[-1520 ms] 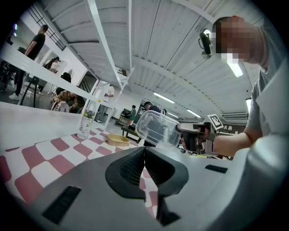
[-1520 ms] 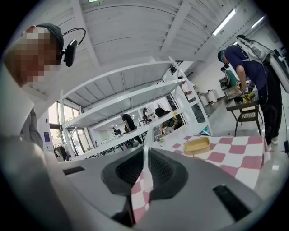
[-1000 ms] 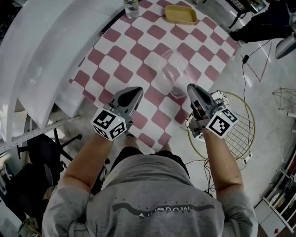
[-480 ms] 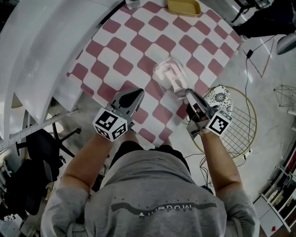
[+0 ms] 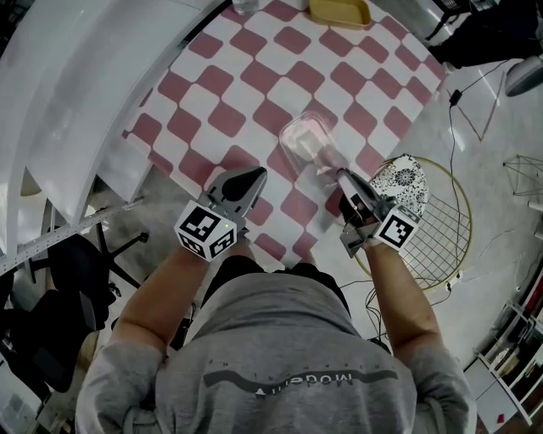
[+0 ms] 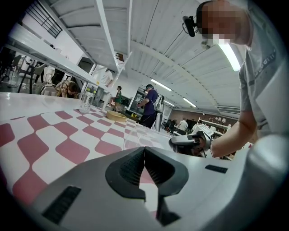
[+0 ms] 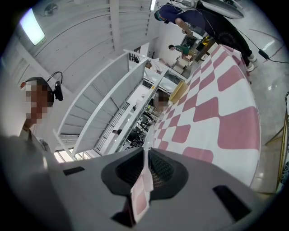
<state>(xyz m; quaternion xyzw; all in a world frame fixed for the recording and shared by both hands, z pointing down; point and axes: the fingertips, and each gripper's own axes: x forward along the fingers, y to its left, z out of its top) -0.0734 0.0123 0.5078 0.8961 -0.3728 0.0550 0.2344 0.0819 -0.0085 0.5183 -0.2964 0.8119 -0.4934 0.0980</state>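
Right gripper view: clear container (image 5: 307, 146) wall pinched between my right gripper (image 7: 146, 158) pads; left gripper (image 6: 144, 155) closed, empty. Risk: slick wall could slip free.

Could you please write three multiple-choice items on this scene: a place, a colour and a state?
1. Where does the yellow tray lie? A at the table's far end; B on the floor; C on a shelf.
2. What colours are the table's checks? A blue and white; B pink and white; C green and yellow.
3. How do the left gripper's jaws stand? A wide apart; B clamped on a bottle; C together, empty.
1 A: it lies at the far edge in the head view. 2 B: pink squares on white. 3 C: the left gripper view shows them meeting with nothing between.
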